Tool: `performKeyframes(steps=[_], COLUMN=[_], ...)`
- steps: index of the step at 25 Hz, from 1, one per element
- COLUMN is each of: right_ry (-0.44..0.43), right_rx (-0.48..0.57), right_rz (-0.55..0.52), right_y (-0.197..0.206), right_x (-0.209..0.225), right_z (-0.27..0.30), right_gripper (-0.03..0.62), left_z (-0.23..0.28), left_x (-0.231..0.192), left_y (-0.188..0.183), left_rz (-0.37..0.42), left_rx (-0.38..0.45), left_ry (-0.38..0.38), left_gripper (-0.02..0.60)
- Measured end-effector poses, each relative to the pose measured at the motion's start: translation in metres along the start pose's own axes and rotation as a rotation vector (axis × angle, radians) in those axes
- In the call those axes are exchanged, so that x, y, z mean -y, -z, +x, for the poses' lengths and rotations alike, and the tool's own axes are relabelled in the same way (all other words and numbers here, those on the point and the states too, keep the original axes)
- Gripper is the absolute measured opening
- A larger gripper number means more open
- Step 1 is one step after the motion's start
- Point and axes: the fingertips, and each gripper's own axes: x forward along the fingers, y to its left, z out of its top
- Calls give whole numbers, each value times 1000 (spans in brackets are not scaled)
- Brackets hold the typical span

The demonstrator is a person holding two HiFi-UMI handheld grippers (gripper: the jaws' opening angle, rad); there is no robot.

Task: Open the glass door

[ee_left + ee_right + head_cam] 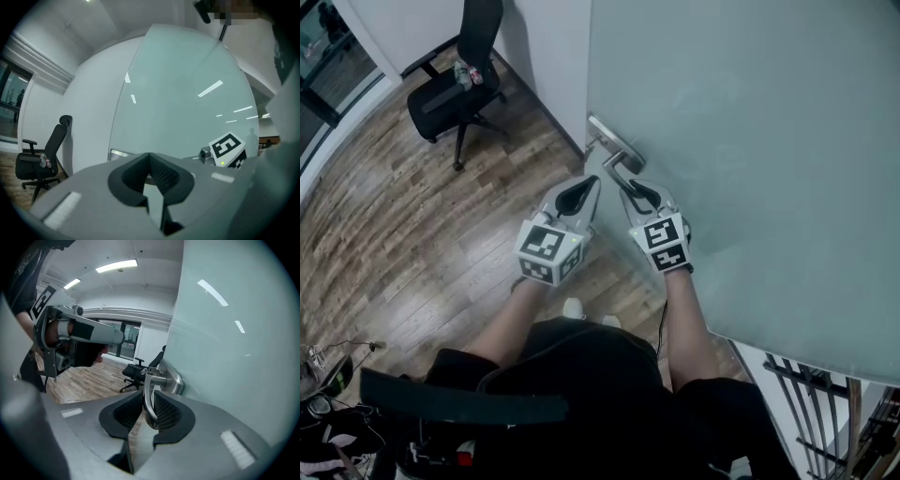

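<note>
The frosted glass door (750, 141) fills the right of the head view, its edge toward me. Its metal lever handle (617, 161) sticks out near that edge. My right gripper (630, 187) is shut on the lever; in the right gripper view the curved lever (148, 401) runs down between the two ribbed pads. My left gripper (592, 184) hovers just left of the handle, shut, with nothing in it. In the left gripper view its jaws (150, 157) point at the glass door (187, 103), and the right gripper's marker cube (228, 150) shows at the right.
A black office chair (455, 84) stands on the wood floor (412, 216) at the back left, beside a white wall (548, 56). A dark metal railing (825, 394) shows behind the door at the lower right. Cables and gear (328, 412) lie at the lower left.
</note>
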Motion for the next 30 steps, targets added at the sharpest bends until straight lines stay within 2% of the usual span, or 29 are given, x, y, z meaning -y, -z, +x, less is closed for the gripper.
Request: performKeyframes(steps=[11, 17, 30], right_ry=[42, 70, 89], right_rx=[-14, -19, -29], right_rz=[26, 24, 42], right_y=[0, 1, 2], right_x=[36, 31, 59], right_z=[5, 2, 12], right_gripper=[77, 78, 81], left_z=[23, 14, 39], left_x=[3, 6, 8], left_y=[-2, 4, 2], left_rz=[-7, -10, -13], left_rx=[-14, -18, -30], left_ry=[38, 60, 91], left_gripper=[-2, -2, -2])
